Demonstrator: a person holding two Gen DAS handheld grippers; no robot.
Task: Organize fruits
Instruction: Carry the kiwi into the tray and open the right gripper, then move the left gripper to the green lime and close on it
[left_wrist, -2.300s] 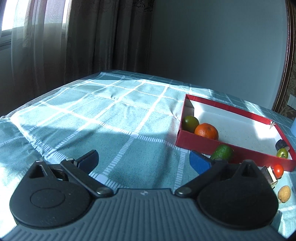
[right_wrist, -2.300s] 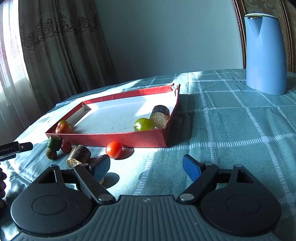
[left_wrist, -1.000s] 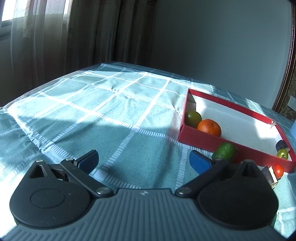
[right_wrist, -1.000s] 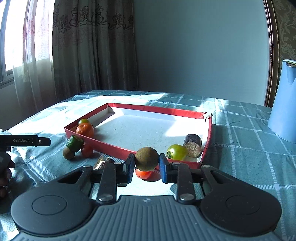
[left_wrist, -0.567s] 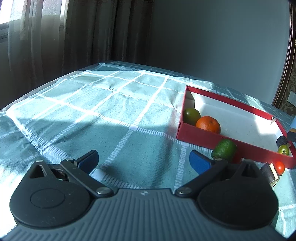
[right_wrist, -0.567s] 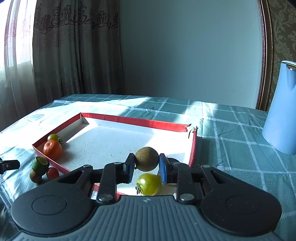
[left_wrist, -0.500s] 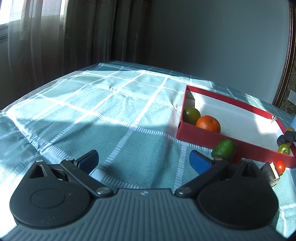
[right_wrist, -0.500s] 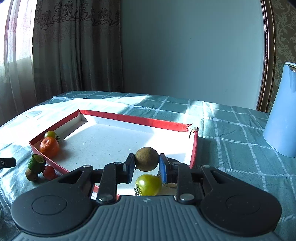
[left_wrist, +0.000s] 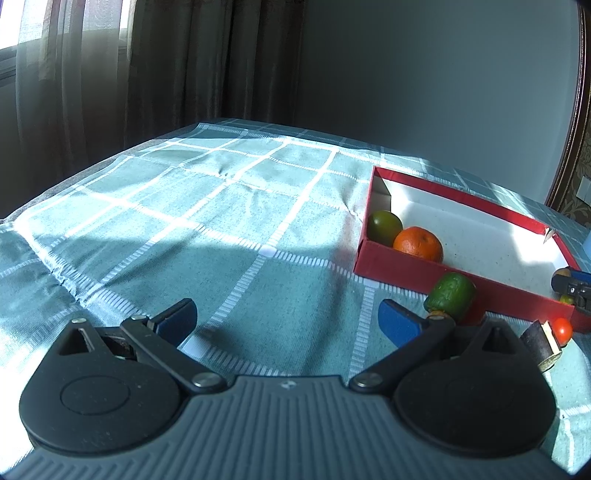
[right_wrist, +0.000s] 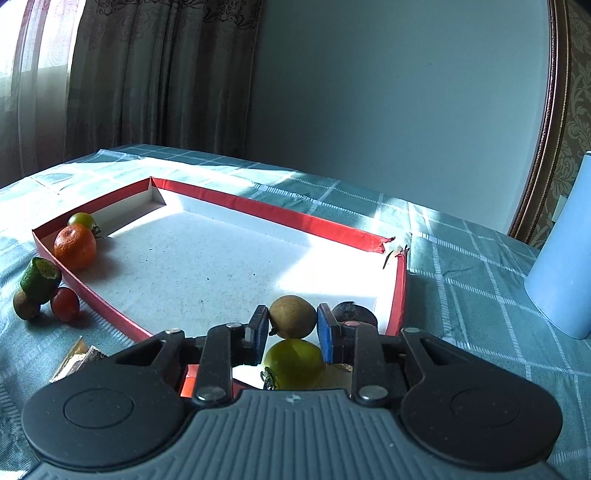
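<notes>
my right fingers (right_wrist: 291, 334) clench the brown fruit (right_wrist: 291, 316) over the red tray (right_wrist: 258, 208); i should lower it beside the green tomato (right_wrist: 293, 363) before letting go. left fingers (left_wrist: 286, 319) released.

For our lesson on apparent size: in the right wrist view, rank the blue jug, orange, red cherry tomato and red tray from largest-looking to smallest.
1. Red tray
2. Blue jug, though partly cut off by the frame
3. Orange
4. Red cherry tomato
</notes>
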